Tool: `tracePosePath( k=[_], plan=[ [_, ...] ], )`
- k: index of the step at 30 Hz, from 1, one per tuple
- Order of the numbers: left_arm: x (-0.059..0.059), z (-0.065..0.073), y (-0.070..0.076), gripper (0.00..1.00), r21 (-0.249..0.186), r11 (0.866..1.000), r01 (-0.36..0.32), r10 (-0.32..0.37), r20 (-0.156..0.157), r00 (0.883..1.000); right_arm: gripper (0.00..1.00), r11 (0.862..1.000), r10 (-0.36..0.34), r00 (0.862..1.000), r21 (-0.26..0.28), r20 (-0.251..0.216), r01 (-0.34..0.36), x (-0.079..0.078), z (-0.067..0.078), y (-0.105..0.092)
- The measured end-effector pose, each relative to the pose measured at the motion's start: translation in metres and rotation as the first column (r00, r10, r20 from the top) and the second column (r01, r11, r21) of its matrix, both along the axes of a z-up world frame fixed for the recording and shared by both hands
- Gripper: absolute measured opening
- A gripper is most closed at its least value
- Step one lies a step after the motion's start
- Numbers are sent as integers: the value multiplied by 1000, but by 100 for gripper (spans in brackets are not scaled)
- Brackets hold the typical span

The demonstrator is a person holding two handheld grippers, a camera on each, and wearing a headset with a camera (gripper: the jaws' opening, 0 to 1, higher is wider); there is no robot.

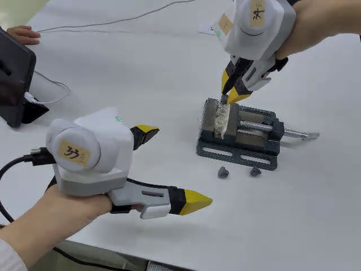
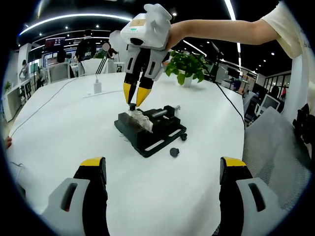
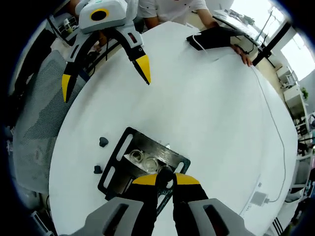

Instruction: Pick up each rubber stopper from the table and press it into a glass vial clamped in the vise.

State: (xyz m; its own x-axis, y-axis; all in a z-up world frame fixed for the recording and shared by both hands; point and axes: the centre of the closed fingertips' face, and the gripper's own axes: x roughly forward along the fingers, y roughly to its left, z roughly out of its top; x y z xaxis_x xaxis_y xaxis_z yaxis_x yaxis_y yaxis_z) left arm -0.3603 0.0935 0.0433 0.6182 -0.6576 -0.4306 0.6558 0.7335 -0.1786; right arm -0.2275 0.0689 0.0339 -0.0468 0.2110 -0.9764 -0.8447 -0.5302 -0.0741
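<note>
A: All eyes on the rubber stopper (image 1: pixel 224 100); dark grey, pinched between the yellow tips of the right gripper (image 1: pixel 230 94), and sitting right at the top of the glass vials (image 1: pixel 221 119)!

B: The right gripper view backs that up; the jaws are drawn in to a narrow gap and the stopper fills it. Whether it's pressed into a vial mouth or only touching it, I cannot tell.

A: Those vials stand upright in a row, clamped in the dark vise (image 1: pixel 265 148); from above, two open mouths show just beside the held stopper.

B: Down on the white table (image 1: pixel 141 68), a loose stopper (image 1: pixel 223 172) lies just in front of the vise base; a second loose stopper (image 1: pixel 255 171) lies near it, the two apart from each other.

A: Now the left gripper (image 1: pixel 172 166); it's well apart from the vise, low over the near side of the table, jaws spread wide with nothing between them.

B: In the left gripper view, both yellow tips stand far apart at the bottom, empty; past them the right gripper points straight down onto the vise.

A: Further out, a dark tablet (image 1: pixel 14 79) stands at the left edge of the table; a hand (image 1: pixel 22 34) rests beyond it, and a thin cable (image 1: pixel 113 23) trails across the far side.

B: And a potted plant (image 2: pixel 184 66) stands at the far edge of the table in the left gripper view.
</note>
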Motion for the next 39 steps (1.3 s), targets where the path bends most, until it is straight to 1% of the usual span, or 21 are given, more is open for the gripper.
tracePosePath(
  k=[1, 2, 3, 5, 10, 14, 16, 20, 21, 24, 26, 28, 31, 32, 34, 35, 37, 38, 39],
  plan=[
    [0, 0, 0, 95, 0, 1000, 0, 0, -1, 1000, 6, 999, -43, 999, 2, -6, 43, -1, 0, 0],
    [0, 0, 0, 95, 0, 1000, 0, 0, -1, 1000, 6, 998, -56, 998, 3, -10, 56, -1, 1, 0],
    [0, -1, 0, 95, 1, 1000, 0, 0, -1, 1000, 6, 999, -44, 999, 3, -8, 44, 0, 0, 1],
    [-1, 0, -1, 95, -1, 1000, 2, -2, 0, 1000, 6, 997, -82, 997, -3, -14, 82, 2, -1, 2],
    [-1, -1, -3, 95, -1, 1000, 4, -4, -1, 1000, 5, 991, -130, 992, -29, -6, 130, 1, -1, 0],
    [0, -1, -4, 95, -5, 1000, 5, -5, -1, 1000, 5, 981, -192, 981, -41, -1, 192, -1, 0, -1],
    [0, -1, -5, 95, -7, 1000, 7, -7, -1, 1000, 5, 976, -211, 977, -44, 5, 211, 0, 0, 1],
    [1, -1, -7, 95, -8, 1000, 13, -13, 0, 1000, 5, 959, -279, 960, -52, 18, 280, 0, 1, 1],
    [1, -1, -8, 95, -9, 1000, 13, -13, 0, 1000, 5, 958, -282, 959, -54, 20, 283, 1, 0, 2],
    [1, -1, -9, 95, -10, 1000, 15, -15, 1, 1000, 4, 936, -345, 938, -63, 23, 345, -1, 1, 0],
    [2, -1, -9, 95, -11, 1000, 14, -14, 2, 1000, 5, 923, -379, 925, -65, 26, 380, 1, 0, 2],
    [2, -1, -8, 94, -12, 1000, 14, -14, 2, 1000, 5, 918, -389, 921, -64, 28, 390, -1, 0, 0],
    [2, -1, -7, 94, -11, 1000, 13, -13, 2, 1000, 6, 920, -385, 922, -59, 31, 386, -1, 1, 0],
    [2, -1, -7, 94, -11, 1000, 12, -12, 2, 1000, 6, 926, -373, 927, -56, 31, 375, -1, 1, -1],
    [1, -1, -6, 94, -13, 1000, 9, -9, 2, 1000, 6, 929, -365, 930, -53, 26, 366, 0, 1, 0],
    [1, -1, -6, 94, -13, 1000, 8, -8, 1, 1000, 6, 939, -339, 940, -51, 24, 340, 2, 0, 1],
    [0, -2, -5, 94, -12, 1000, 6, -6, -2, 1000, 6, 935, -351, 936, -54, 20, 352, 3, 0, 1],
    [0, -2, -5, 94, -13, 1000, 5, -5, -1, 1000, 7, 937, -345, 938, -53, 20, 346, 3, 0, 2],
    [-1, -2, -5, 94, -14, 1000, 4, -4, -1, 1000, 7, 948, -313, 949, -52, 24, 314, 2, 0, 2]
  ],
)
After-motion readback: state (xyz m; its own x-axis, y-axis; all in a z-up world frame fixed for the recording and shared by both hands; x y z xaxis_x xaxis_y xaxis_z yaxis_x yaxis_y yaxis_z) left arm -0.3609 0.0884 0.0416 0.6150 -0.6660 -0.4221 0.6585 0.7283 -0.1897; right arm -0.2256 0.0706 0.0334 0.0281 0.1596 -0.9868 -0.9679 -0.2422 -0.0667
